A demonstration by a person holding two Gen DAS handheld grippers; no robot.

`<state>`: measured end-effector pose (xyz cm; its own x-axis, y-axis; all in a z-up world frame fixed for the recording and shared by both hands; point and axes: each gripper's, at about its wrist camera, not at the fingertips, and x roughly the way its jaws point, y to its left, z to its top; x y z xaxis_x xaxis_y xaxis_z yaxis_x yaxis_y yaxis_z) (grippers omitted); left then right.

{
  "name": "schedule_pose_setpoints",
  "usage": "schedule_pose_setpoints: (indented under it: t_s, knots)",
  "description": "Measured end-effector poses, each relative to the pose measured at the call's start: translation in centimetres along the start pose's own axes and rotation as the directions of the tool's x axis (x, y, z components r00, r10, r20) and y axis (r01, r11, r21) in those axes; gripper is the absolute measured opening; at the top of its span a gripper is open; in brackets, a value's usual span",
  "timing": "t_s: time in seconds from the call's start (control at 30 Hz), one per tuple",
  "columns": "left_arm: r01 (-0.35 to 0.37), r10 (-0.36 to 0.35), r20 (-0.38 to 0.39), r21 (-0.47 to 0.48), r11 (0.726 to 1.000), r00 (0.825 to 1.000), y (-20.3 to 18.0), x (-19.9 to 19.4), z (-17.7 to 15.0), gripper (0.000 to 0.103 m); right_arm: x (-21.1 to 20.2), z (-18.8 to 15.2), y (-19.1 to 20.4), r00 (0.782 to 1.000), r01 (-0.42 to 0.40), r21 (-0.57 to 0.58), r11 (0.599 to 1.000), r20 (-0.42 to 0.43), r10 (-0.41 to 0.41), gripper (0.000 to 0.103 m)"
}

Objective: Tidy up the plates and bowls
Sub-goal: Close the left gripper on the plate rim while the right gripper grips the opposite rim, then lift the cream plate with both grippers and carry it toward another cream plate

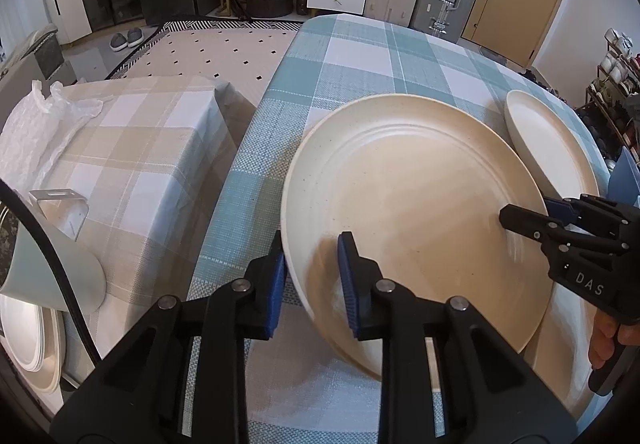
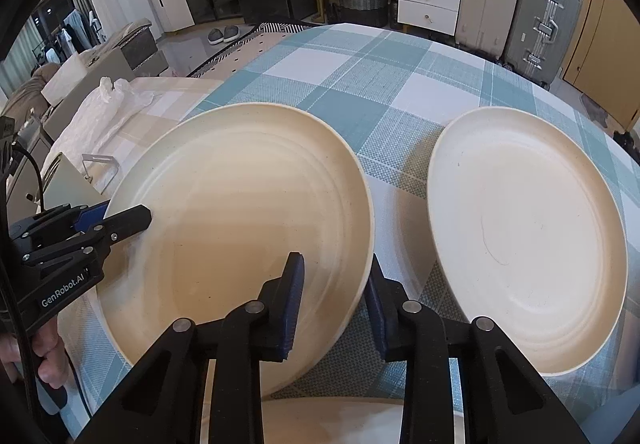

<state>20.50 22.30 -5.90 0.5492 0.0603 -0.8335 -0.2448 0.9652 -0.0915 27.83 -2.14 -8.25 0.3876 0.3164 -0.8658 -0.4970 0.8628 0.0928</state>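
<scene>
Two round cream ceramic plates with ridged rings show fully on the teal-and-white checked tablecloth (image 2: 360, 83). The nearer plate (image 2: 240, 228) is tilted, raised off the cloth, with the left gripper (image 1: 312, 280) clamped on its left rim and the right gripper (image 2: 334, 304) narrowed onto its right rim. The second plate (image 2: 528, 252) lies flat just beside it. A third cream rim (image 2: 332, 420) under the right gripper is cut off. Stacked plates (image 1: 28, 340) at the left view's edge are partly hidden.

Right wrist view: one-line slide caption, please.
Both grippers, right and left, clamp opposite rims of a cream plate; second plate alongside.
</scene>
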Motion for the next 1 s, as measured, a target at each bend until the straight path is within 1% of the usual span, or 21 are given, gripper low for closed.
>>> schedule_pose_setpoints:
  t_s: [0.53, 0.7, 1.0]
  knots:
    - [-0.020, 0.020, 0.012, 0.001, 1.000, 1.000, -0.2, -1.0, -0.1, 0.021, -0.6, -0.4, 0.2, 1.000, -0.004, -0.005, 1.000, 0.018, 0.004, 0.028]
    - [-0.014, 0.014, 0.032, 0.007, 1.000, 0.999, -0.5, -2.3, 0.0, 0.021, -1.5, -0.4, 0.3, 0.999, 0.003, -0.004, 1.000, 0.033, -0.003, 0.028]
    - [-0.011, 0.010, 0.076, 0.018, 1.000, 0.997, -1.3, -5.4, 0.1, 0.021, -4.6, -0.9, 0.4, 0.997, 0.012, -0.001, 1.000, 0.078, -0.012, 0.028]
